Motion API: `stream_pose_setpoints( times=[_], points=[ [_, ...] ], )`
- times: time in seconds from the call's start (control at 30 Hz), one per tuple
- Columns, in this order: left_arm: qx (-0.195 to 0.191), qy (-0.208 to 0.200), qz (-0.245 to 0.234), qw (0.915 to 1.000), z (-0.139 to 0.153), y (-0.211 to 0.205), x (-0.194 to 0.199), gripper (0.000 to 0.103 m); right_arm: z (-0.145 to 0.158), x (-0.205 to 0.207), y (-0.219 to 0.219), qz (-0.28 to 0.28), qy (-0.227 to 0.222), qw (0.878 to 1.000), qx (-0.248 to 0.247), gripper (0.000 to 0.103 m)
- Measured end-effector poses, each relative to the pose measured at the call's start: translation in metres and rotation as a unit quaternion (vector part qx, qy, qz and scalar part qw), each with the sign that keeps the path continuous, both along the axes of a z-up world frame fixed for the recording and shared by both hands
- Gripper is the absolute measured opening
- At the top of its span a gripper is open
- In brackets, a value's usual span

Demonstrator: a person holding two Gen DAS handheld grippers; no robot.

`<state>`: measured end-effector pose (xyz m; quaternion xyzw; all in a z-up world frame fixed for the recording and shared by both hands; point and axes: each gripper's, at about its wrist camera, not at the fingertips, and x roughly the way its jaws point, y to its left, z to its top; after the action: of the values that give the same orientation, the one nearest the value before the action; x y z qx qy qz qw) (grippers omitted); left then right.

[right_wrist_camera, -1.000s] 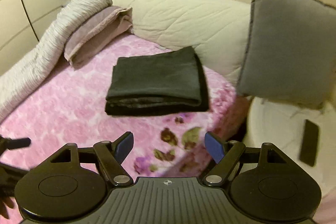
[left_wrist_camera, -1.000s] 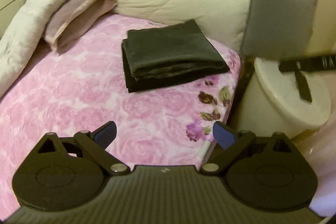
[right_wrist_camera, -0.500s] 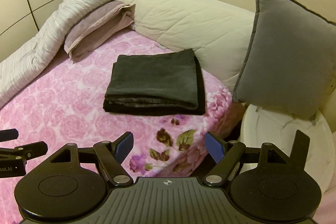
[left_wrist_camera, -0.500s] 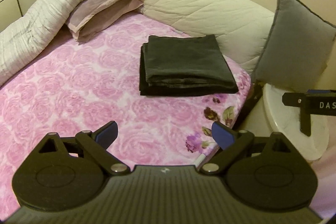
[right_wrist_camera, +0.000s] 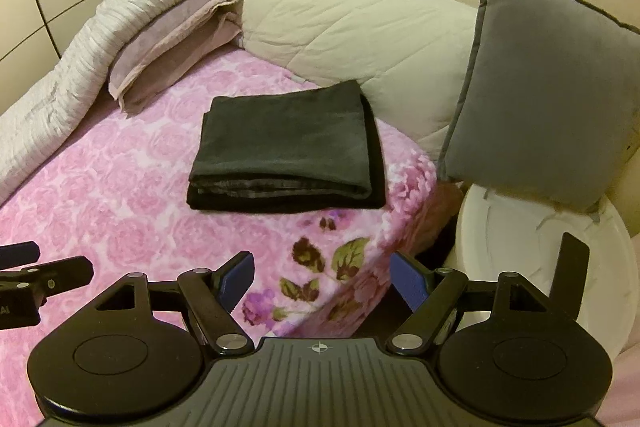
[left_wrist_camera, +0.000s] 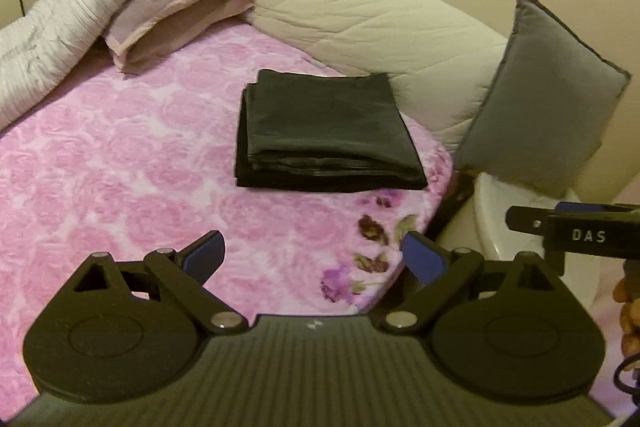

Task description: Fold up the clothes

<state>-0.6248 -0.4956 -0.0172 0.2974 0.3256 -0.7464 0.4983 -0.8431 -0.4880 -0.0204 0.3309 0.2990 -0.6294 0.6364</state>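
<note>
A black garment (left_wrist_camera: 324, 131) lies folded into a flat rectangle on the pink rose-patterned bed cover (left_wrist_camera: 120, 163), near the bed's right corner. It also shows in the right wrist view (right_wrist_camera: 288, 155). My left gripper (left_wrist_camera: 314, 257) is open and empty, held above the cover in front of the garment. My right gripper (right_wrist_camera: 322, 277) is open and empty, over the bed's corner. Each gripper shows at the edge of the other's view: the right one (left_wrist_camera: 576, 231), the left one (right_wrist_camera: 36, 275).
A cream quilted bolster (right_wrist_camera: 352, 27) runs along the wall behind the garment. A grey cushion (right_wrist_camera: 552, 95) stands on a white round stool (right_wrist_camera: 500, 219) right of the bed. A mauve pillow (left_wrist_camera: 180, 11) and a grey ribbed duvet (left_wrist_camera: 72, 15) lie at the far left.
Both grippers have drawn back and risen a little, so the folded garment looks farther off and more of the bed shows. The garment has not moved.
</note>
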Motion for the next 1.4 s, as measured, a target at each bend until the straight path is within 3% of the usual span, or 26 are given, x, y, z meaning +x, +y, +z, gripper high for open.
stream_pose_setpoints(
  times=[0.23, 0.3, 0.43, 0.57, 0.9, 1.4],
  points=[
    [-0.017, 0.009, 0.012, 0.9998, 0.003, -0.003, 0.001, 0.094, 0.0, 0.004, -0.002, 0.003, 0.001, 1.0, -0.002, 0.078],
    [-0.005, 0.013, 0.021, 0.9997, 0.002, -0.007, 0.002, 0.094, -0.001, 0.005, -0.004, 0.004, 0.002, 1.0, 0.0, 0.078],
    [0.008, -0.009, 0.032, 0.9994, -0.002, -0.014, 0.004, 0.093, -0.001, 0.007, -0.007, 0.003, 0.001, 1.0, 0.004, 0.078],
    [-0.002, -0.041, 0.049, 0.998, -0.004, -0.015, 0.005, 0.093, -0.002, 0.011, -0.008, 0.007, 0.0, 1.0, 0.005, 0.078],
    [-0.013, -0.053, 0.064, 0.9964, -0.005, -0.012, 0.004, 0.094, -0.003, 0.015, -0.006, 0.018, -0.003, 1.0, 0.009, 0.078],
    [0.012, -0.068, 0.063, 0.9956, -0.009, -0.008, -0.002, 0.094, -0.001, 0.012, -0.002, 0.019, -0.008, 1.0, 0.007, 0.078]
  ],
)
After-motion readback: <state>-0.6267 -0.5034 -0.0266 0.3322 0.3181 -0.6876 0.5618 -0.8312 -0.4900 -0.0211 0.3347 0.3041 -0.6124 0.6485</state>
